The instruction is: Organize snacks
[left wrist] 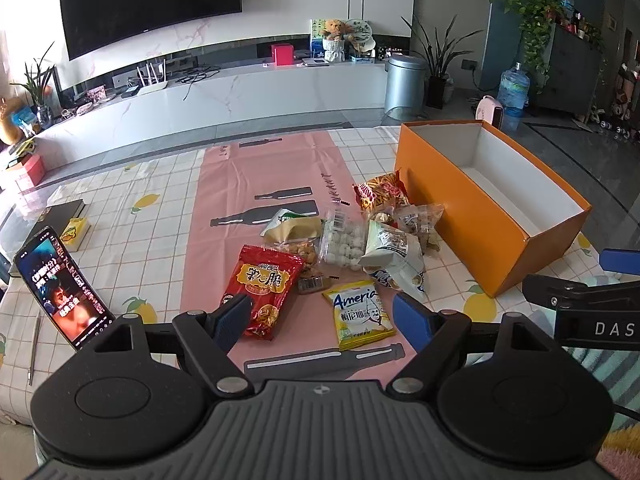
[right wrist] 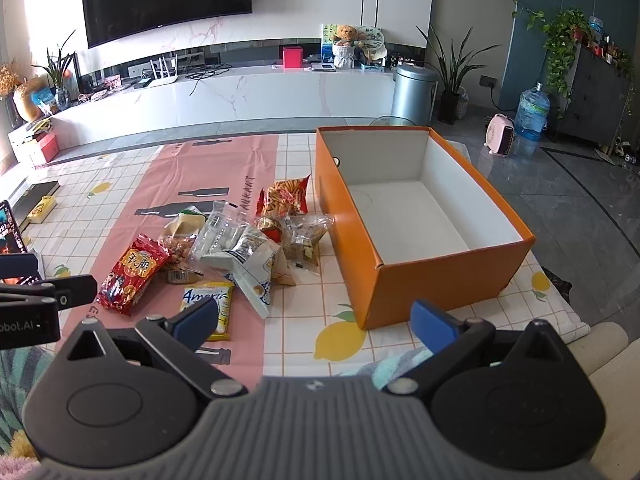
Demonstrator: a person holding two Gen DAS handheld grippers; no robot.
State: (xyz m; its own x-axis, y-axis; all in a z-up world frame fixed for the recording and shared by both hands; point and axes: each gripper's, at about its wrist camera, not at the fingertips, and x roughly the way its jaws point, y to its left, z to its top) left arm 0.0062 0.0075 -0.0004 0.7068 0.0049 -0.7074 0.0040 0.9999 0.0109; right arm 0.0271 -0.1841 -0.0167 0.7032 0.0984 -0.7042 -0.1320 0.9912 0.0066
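A pile of snack packets lies on the table: a red bag (left wrist: 262,290) (right wrist: 132,276), a yellow "America" packet (left wrist: 360,314) (right wrist: 210,306), a white bag (left wrist: 394,258) (right wrist: 256,268), a clear pack of white balls (left wrist: 344,240) and an orange-red stick snack bag (left wrist: 380,192) (right wrist: 286,196). An open orange box (left wrist: 486,236) (right wrist: 436,280) with a white inside stands to their right, with nothing in it. My left gripper (left wrist: 322,320) is open above the near packets. My right gripper (right wrist: 316,322) is open just in front of the box's near corner. Neither holds anything.
A phone (left wrist: 64,288) leans upright at the table's left, playing a video. A yellow small box (left wrist: 76,232) and a dark book (left wrist: 60,212) lie behind it. A pen (left wrist: 34,350) lies at the near left. A TV cabinet runs across the back.
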